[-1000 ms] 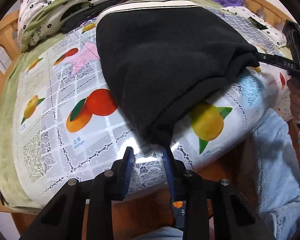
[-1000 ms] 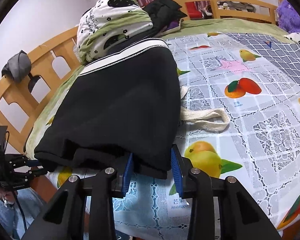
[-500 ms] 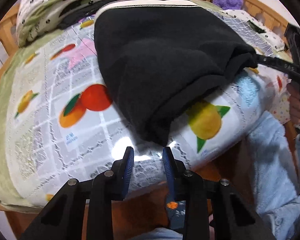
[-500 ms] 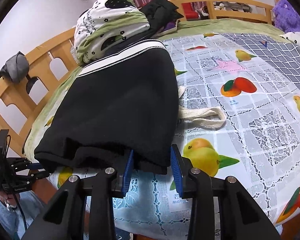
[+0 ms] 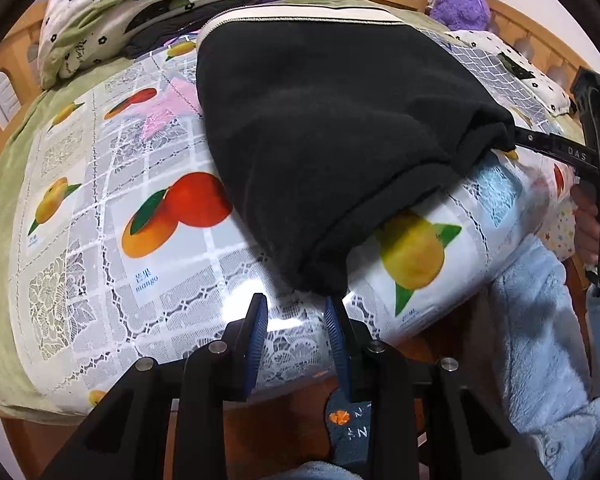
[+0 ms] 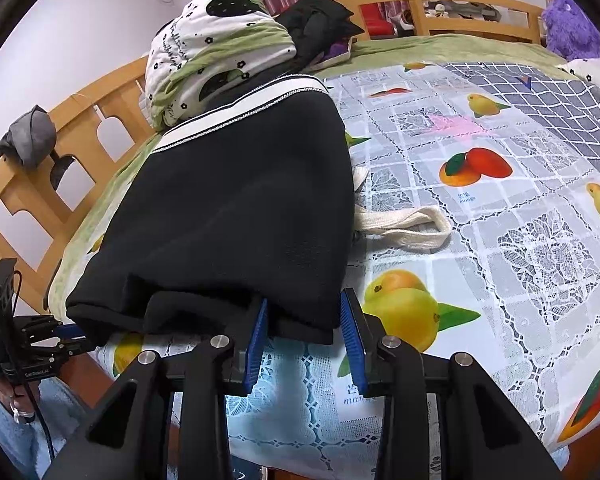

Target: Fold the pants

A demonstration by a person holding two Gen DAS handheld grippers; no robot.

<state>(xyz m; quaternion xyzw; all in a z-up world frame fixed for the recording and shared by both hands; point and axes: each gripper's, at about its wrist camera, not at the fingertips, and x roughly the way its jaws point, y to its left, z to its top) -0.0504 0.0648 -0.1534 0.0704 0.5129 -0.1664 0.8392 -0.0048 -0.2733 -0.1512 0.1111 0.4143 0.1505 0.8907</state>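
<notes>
Black pants with a white striped waistband lie folded lengthwise on the fruit-print cloth; they also show in the right wrist view. My left gripper is open just in front of the near hem corner, which touches its right finger. My right gripper is open with the other hem corner lying between its blue pads, jaws not closed on it. The right gripper's body shows at the right edge of the left wrist view; the left one shows low left in the right wrist view.
A fruit-print plastic cloth covers the bed. A rolled green-and-white quilt and dark clothes lie by the wooden rail. A cream bag strap lies beside the pants. A purple plush sits at the far end.
Both views have shifted slightly; the left gripper pulled back a touch from the hem. The pants and both open jaws look unchanged.
</notes>
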